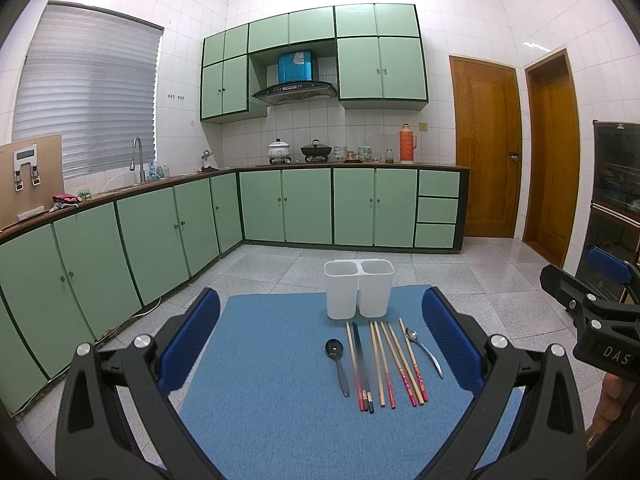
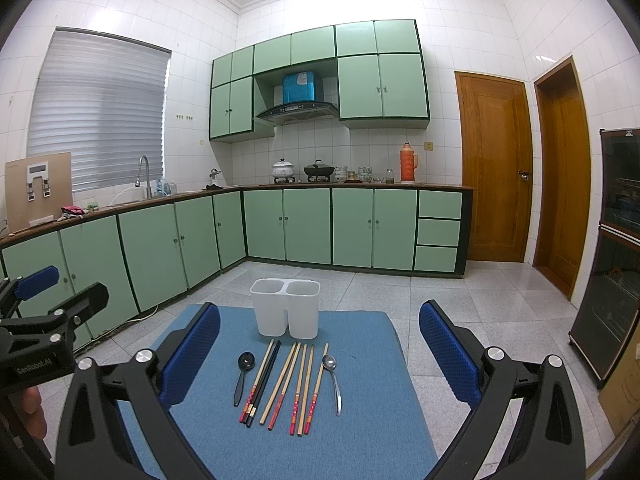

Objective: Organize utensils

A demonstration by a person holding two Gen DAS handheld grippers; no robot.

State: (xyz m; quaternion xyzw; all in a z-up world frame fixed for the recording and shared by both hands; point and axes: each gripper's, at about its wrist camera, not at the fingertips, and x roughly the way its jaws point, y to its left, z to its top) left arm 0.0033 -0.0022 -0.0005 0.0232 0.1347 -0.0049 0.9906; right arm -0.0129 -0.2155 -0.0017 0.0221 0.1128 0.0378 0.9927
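Count: we see two spoons, a black spoon (image 2: 243,376) and a metal spoon (image 2: 332,380), and roughly nine chopsticks (image 2: 280,390).
Axis: all lie lengthwise, pointing up-frame toward the white two-compartment holder (image 2: 285,307).
Place: lower centre, on the blue mat (image 2: 360,420).
Grippers: our left gripper (image 1: 320,344) and right gripper (image 2: 319,352) gape wide, holding nothing.

White holder (image 2: 285,307) just beyond utensil row (image 2: 286,386)
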